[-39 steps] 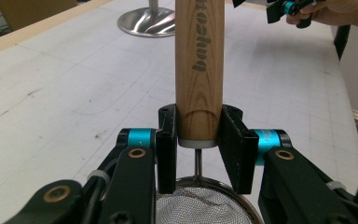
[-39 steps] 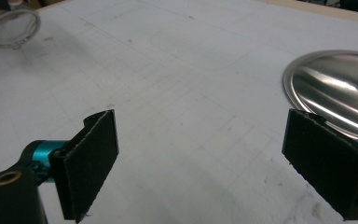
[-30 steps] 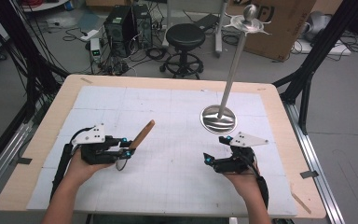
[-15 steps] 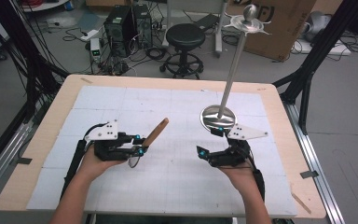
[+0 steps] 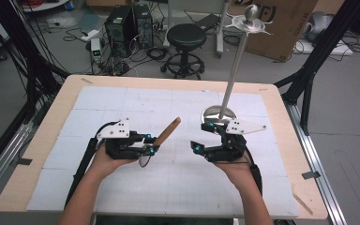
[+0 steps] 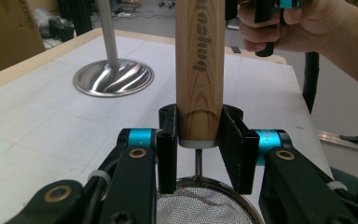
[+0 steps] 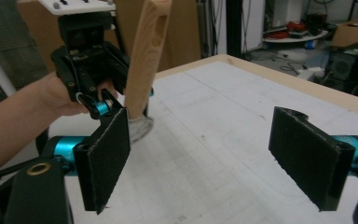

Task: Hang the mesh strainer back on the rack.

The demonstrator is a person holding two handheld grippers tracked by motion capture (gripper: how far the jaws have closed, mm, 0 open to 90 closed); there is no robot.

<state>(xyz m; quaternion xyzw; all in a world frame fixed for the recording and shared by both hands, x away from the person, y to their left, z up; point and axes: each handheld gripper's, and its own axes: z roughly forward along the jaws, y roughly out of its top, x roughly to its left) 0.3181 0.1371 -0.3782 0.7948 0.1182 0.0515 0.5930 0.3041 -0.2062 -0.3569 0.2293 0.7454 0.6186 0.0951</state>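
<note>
Left gripper view: left gripper [image 6: 199,142] clamps the strainer's [image 6: 200,205] wooden handle [image 6: 199,60] near its base, mesh below the jaws, held above the table [image 5: 122,98]. Right gripper [image 7: 209,158] holds nothing; jaws wide apart, just been closing slightly. Steel stand [image 5: 219,114] sits beside it.

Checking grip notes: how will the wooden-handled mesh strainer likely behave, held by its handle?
Strainer probably stiff: the thick wooden handle stays straight in the left hand-held gripper. Likely light, given the thin mesh bowl. The smooth round handle might twist between the pads.
</note>
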